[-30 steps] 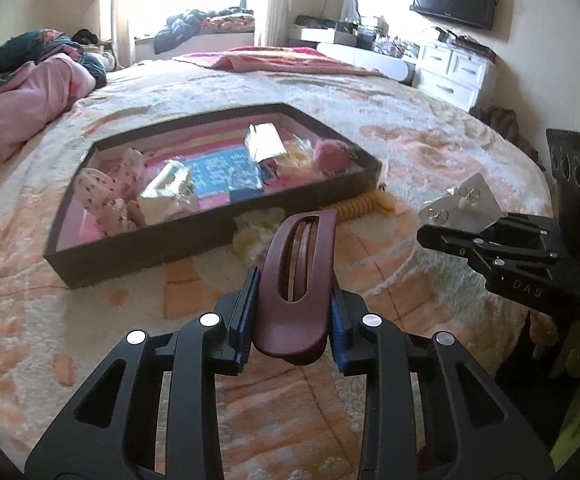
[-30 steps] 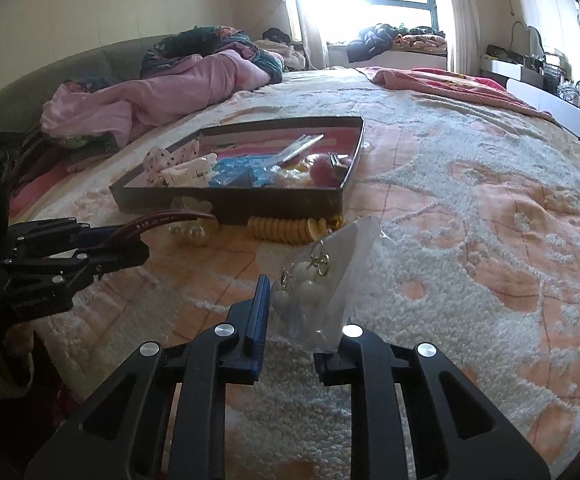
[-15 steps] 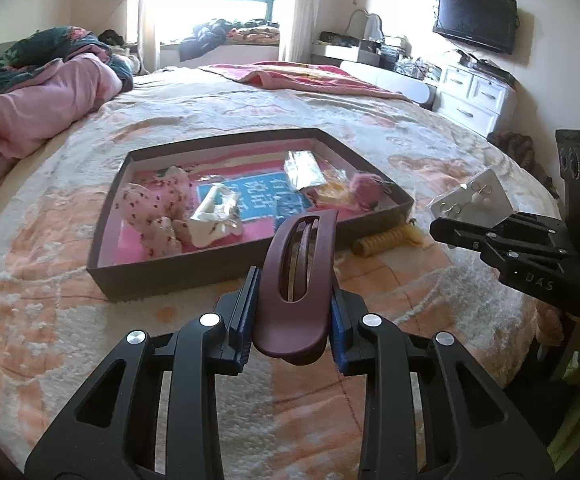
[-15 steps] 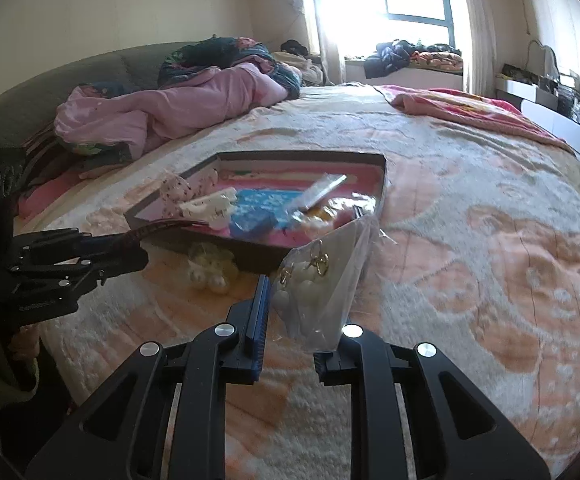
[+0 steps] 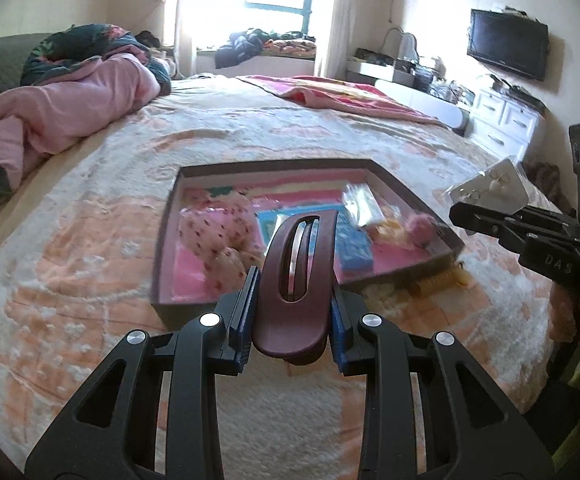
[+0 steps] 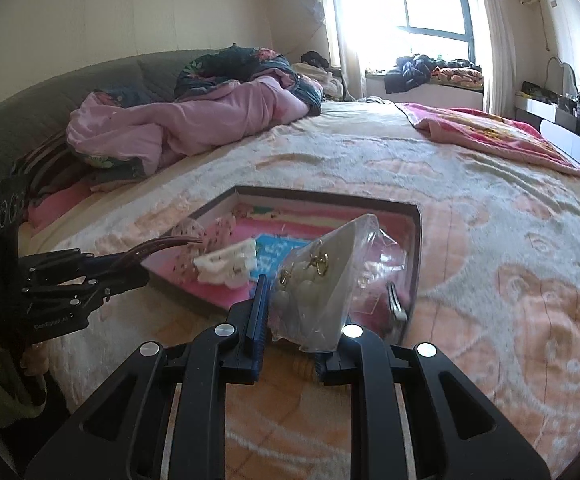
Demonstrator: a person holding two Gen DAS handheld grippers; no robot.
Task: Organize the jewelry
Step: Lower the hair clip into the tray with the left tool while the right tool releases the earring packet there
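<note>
My left gripper point(image 5: 293, 322) is shut on a dark maroon hair clip point(image 5: 296, 280) and holds it above the near edge of the dark tray point(image 5: 273, 166); it also shows in the right wrist view point(image 6: 129, 266). My right gripper point(image 6: 290, 330) is shut on a clear bag of pearl earrings point(image 6: 322, 276), held over the tray's near right part point(image 6: 416, 240); the bag also shows in the left wrist view point(image 5: 490, 190). The tray holds pink spotted pieces point(image 5: 213, 236), a blue card point(image 5: 350, 246) and small bags.
The tray lies on a peach and cream bedspread point(image 5: 89, 280). A yellow coiled item point(image 5: 450, 280) lies by the tray's near right corner. A pink quilt point(image 6: 177, 128) is heaped at the left. White drawers and a TV point(image 5: 508, 50) stand at the right.
Both grippers have risen and moved forward toward the tray, each keeping its item. The tray now lies right under the clip and the earring bag.
</note>
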